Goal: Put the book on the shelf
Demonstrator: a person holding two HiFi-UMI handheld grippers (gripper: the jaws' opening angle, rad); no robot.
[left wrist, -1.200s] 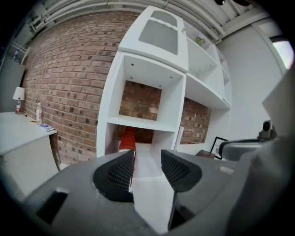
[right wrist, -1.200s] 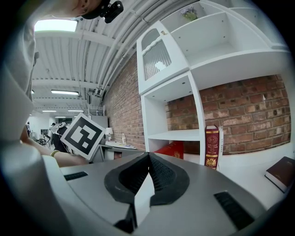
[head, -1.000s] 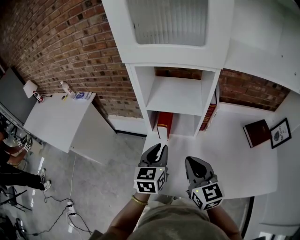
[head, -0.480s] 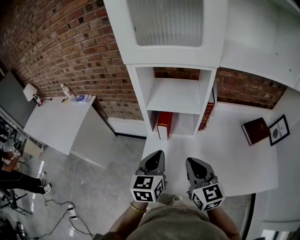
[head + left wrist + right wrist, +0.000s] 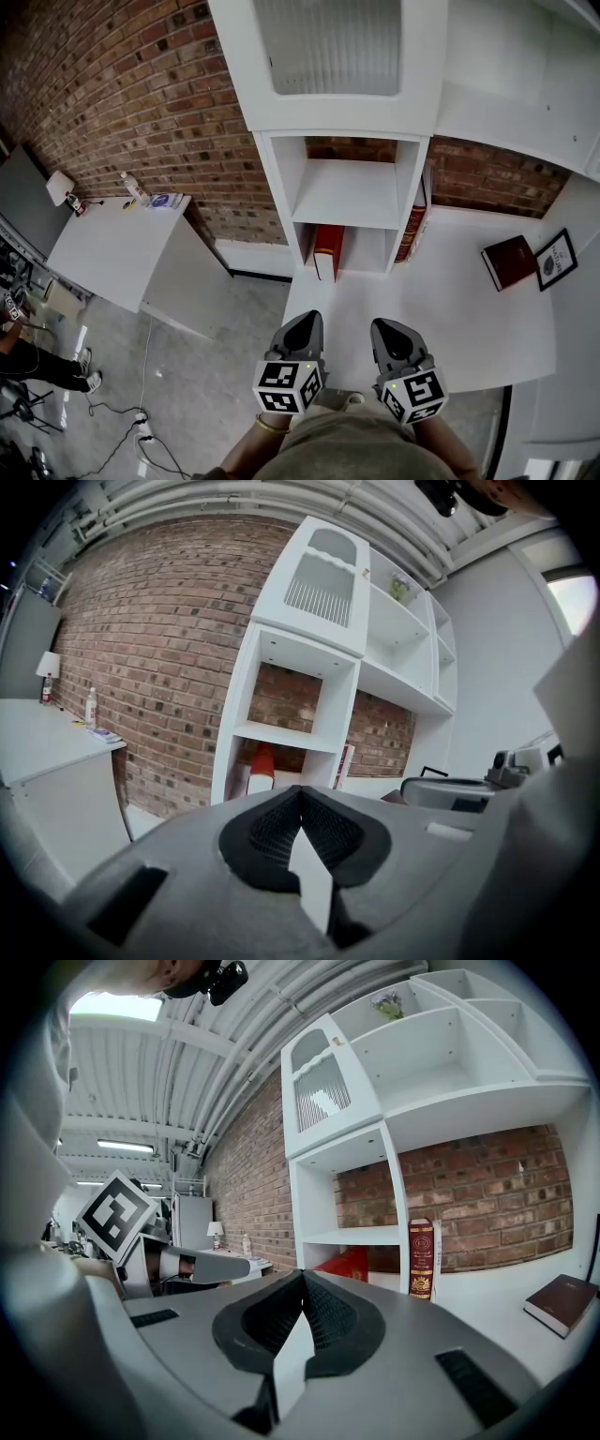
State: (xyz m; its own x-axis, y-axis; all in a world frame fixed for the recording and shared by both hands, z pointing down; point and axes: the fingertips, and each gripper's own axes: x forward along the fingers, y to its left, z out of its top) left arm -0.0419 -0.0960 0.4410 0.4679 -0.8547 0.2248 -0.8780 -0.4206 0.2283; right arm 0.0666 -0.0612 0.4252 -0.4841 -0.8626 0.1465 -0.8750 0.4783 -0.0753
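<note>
Left tool: jaws together, empty.
Right tool: jaws together, empty.
Red book: upright in shelf's lower bay, left side.
Risk: nothing props it on its right; it may topple.

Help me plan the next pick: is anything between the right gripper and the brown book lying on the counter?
Nothing visible: bare white counter lies between the right gripper and the brown book; the framed picture sits beyond it.

The left claw and right claw sit side by side, jaws together, empty, pointing forward.
</note>
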